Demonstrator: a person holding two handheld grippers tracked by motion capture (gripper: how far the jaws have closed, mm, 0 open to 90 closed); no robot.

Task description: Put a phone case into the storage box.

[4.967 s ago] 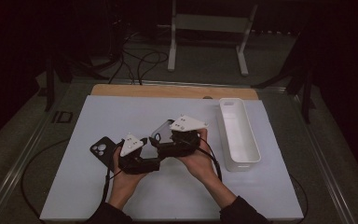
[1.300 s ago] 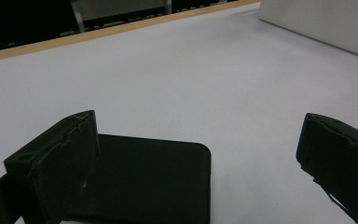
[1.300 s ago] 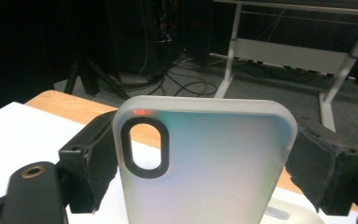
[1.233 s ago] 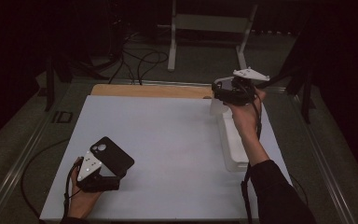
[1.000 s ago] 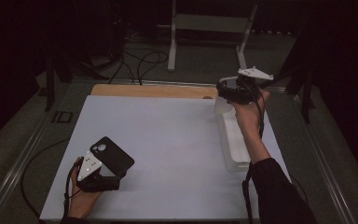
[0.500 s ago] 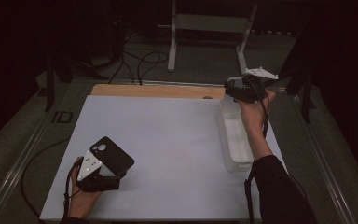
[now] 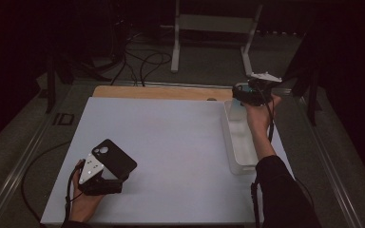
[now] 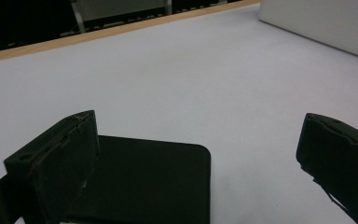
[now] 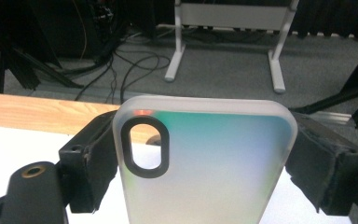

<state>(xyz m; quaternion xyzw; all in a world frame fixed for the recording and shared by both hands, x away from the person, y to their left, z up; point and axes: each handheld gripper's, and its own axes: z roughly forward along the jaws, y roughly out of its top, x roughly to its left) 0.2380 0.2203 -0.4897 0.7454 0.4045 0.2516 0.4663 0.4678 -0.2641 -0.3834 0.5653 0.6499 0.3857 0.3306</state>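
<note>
A black phone (image 7: 114,158) lies camera side up on the white table near its front left. My left gripper (image 8: 200,126) rests there behind it, jaws wide open; the phone (image 8: 144,182) sits flat beside the left jaw and no pad presses on it. My right gripper (image 9: 204,135) is shut on a translucent phone case (image 9: 205,168), tinted teal to lilac with a dark-rimmed camera cut-out, gripped by its two long edges. In the high view the right gripper (image 7: 247,92) is held up over the far end of a white tray (image 7: 240,142).
The long white tray runs along the table's right side. A wooden strip (image 7: 161,92) borders the far edge of the white surface. Behind the table are cables (image 7: 142,61) and a grey metal stand (image 7: 214,23) on the floor.
The right hand has carried the case further right and a little lower, over the tray's far end. The left hand and the black phone have stayed put.
</note>
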